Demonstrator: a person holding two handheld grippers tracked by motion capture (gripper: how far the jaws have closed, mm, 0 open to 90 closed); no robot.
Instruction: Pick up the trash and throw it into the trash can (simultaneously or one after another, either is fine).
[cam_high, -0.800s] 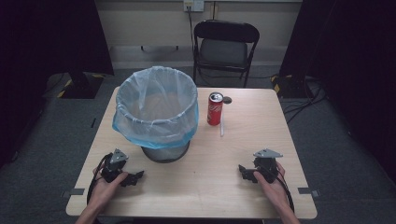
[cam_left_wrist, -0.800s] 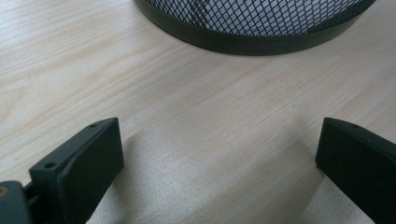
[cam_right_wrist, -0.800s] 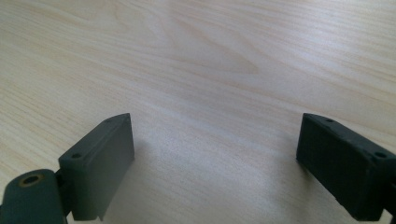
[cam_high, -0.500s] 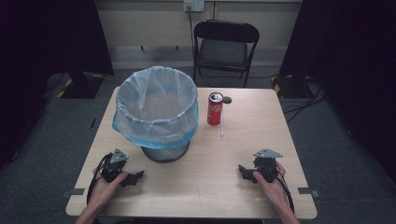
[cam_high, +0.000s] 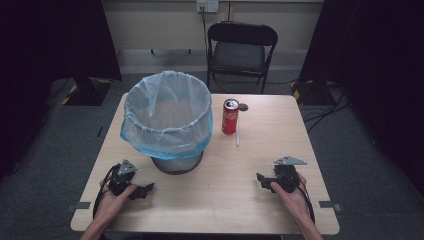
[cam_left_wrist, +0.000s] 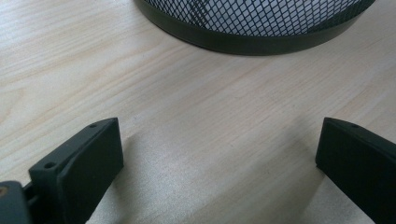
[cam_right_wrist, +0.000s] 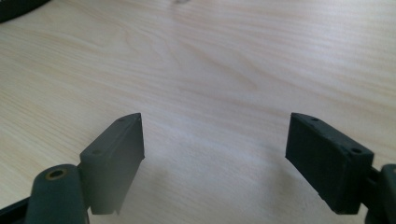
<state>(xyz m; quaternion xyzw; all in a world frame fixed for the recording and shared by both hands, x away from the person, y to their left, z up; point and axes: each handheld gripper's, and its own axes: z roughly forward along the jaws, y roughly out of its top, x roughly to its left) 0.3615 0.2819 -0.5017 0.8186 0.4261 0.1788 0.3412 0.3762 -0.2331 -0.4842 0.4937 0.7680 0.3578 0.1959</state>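
Red can (cam_high: 230, 118), black mesh bin (cam_high: 177, 163)

Looking down from above onto the table (cam_high: 250, 200); riding low, close over its wood, near the bin (cam_left_wrist: 252, 28).

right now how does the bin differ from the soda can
The bin is a wide black mesh basket lined with a pale blue bag; the soda can is slim, red and bare. The bin stands at the table's left, nearer the left gripper; the can stands just right of it, farther back. Both are upright on the wooden table, untouched by either gripper.
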